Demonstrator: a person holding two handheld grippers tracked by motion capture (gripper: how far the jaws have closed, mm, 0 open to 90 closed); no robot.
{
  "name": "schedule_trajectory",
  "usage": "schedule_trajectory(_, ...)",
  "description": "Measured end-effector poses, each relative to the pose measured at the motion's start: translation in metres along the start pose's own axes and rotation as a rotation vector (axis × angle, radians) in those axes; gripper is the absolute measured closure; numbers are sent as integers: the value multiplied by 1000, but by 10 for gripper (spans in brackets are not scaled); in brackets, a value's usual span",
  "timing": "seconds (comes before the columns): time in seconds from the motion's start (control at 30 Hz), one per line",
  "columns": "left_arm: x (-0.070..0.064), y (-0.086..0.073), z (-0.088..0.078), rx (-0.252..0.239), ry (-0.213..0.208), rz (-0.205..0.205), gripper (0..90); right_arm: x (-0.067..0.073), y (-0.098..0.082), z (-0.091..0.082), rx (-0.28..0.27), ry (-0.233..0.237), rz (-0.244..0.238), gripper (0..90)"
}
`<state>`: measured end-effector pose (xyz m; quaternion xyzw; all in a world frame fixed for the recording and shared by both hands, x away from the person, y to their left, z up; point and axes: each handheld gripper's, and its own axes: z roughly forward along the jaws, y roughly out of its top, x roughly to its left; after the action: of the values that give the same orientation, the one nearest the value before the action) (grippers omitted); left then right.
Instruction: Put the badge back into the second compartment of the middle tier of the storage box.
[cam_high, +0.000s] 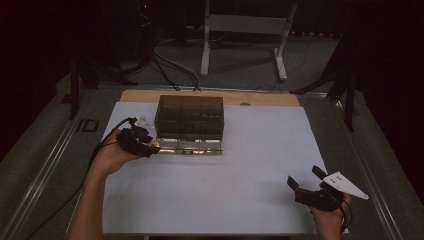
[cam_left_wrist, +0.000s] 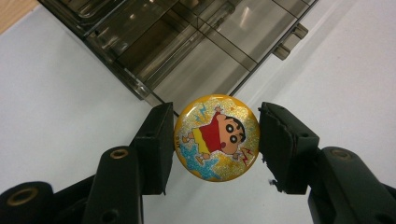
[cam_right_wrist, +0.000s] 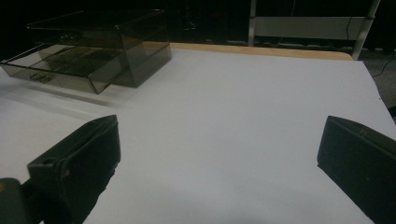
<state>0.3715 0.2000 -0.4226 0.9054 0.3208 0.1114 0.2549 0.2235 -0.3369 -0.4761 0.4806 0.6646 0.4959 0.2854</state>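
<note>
The left tongs (cam_left_wrist: 215, 140) pinched the round badge (cam_left_wrist: 216, 136) just short of the open drawer (cam_left_wrist: 201, 56), while the right tongs (cam_high: 306, 179) stood spread, well apart.

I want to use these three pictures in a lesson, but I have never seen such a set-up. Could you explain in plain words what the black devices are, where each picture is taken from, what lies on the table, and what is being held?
There is no robot here: a person holds hand-operated tongs in each hand. One picture comes from a camera above the table. The other two come from small cameras riding on each pair of tongs, looking out between their two black jaws.

On the white table cover stands a smoky see-through plastic drawer box, its bottom drawer pulled out.

The left tongs grip a round gold cartoon badge by its edges, close to the open drawer. In the overhead picture they are at the box's left front corner.

The right tongs are open and hold nothing, over the table's near right part.
</note>
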Motion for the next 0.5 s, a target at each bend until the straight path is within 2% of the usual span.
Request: schedule_trajectory(0.5, -3, 7, 5, 2, -2, 7, 488, 0, 0, 0, 2, 1, 0, 0)
